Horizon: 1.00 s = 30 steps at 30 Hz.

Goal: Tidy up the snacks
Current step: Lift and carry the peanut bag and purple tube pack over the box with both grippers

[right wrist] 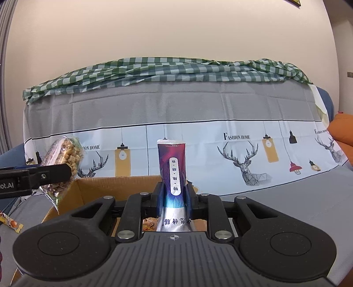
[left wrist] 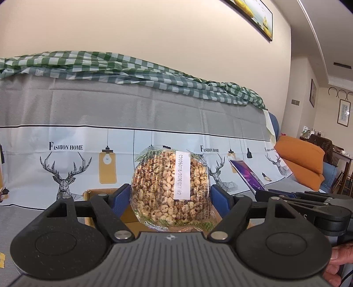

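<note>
Two snacks are held above an open brown cardboard box (right wrist: 123, 187), so the depositing step is judged to be in hand. The left gripper (left wrist: 169, 194) is clamped wide on a round puffed-grain cake in clear wrapping (left wrist: 169, 187), carried upright between the blue pads. The right gripper (right wrist: 174, 198) is clenched narrowly on a tall purple-and-silver foil sachet (right wrist: 173, 170), which stands upright over the box opening; something orange-wrapped is glimpsed inside the box below it, but cannot be identified. In the right wrist view the grain cake is seen at the left, over the box's near corner. The next move is judged to call for lowering each packet inside the box walls before the jaws are released. A small yellow-wrapped snack (right wrist: 12, 223) is noted lying outside the box on the grey seat covering (right wrist: 297, 187). The sofa back is draped with a deer-and-lamp printed cloth (right wrist: 220, 150) and a green checked cloth (right wrist: 165, 70). An orange cushion (left wrist: 302, 163) and a framed picture (left wrist: 253, 15) are observed on the cream wall side.
</note>
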Each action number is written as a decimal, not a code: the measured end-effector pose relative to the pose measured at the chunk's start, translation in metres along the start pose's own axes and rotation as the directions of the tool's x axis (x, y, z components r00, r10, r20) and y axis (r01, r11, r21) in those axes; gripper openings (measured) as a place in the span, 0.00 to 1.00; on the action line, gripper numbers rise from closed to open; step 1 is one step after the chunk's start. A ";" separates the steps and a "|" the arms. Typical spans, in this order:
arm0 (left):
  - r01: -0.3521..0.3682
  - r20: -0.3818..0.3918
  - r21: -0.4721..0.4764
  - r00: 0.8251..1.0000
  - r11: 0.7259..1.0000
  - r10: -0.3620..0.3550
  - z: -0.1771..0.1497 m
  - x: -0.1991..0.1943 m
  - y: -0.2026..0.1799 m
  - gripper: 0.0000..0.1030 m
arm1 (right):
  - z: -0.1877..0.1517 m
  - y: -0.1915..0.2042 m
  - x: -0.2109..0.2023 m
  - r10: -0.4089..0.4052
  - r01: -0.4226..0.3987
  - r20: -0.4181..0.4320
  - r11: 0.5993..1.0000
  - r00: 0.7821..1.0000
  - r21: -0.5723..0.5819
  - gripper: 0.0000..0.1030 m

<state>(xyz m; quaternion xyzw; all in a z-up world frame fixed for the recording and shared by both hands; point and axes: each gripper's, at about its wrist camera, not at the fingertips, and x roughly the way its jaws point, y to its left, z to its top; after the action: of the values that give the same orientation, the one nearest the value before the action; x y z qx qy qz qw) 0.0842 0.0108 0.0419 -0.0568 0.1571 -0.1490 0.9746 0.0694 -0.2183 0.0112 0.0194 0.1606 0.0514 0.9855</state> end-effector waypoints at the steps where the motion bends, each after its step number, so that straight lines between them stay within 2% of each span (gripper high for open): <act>1: 0.001 0.000 0.002 1.000 1.000 -0.001 0.000 0.001 0.000 0.79 | 0.000 0.000 0.000 0.002 -0.002 0.000 1.000 1.000 0.000 0.21; 30: 0.009 0.007 0.004 1.000 1.000 -0.009 0.000 0.000 0.000 0.79 | 0.002 0.004 -0.004 0.036 -0.034 0.033 0.998 0.999 -0.051 0.21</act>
<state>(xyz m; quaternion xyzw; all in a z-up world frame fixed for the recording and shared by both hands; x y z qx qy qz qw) 0.0845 0.0107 0.0414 -0.0559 0.1529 -0.1532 0.9747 0.0653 -0.2150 0.0143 -0.0017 0.1423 0.0722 0.9872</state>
